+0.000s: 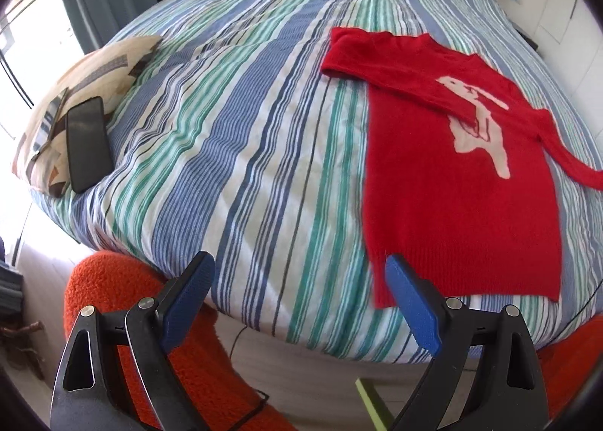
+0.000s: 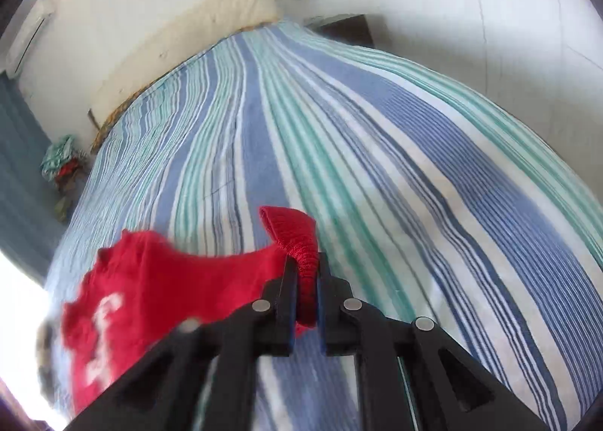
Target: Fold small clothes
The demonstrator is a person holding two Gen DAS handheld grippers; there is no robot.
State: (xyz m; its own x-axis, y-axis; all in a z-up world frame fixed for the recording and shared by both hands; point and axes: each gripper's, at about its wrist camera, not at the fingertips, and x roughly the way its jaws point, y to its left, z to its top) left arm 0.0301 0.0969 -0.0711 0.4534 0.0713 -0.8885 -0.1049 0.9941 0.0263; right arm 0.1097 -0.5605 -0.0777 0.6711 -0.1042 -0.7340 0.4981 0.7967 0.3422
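Note:
A small red sweater (image 1: 452, 182) with a pale animal figure lies flat on the striped bedspread (image 1: 233, 137), its left sleeve folded across the chest. My left gripper (image 1: 297, 276) is open and empty, hovering at the bed's near edge just left of the sweater's hem. In the right wrist view my right gripper (image 2: 306, 272) is shut on the ribbed cuff of the sweater's right sleeve (image 2: 297, 239), held above the bedspread (image 2: 377, 167). The sweater body (image 2: 143, 299) trails to the left, blurred.
A patterned pillow (image 1: 86, 92) with a black phone (image 1: 88, 144) on it lies at the bed's left edge. An orange fuzzy seat (image 1: 124, 288) stands below the near edge. A headboard cushion (image 2: 188, 54) and white wall lie beyond the bed.

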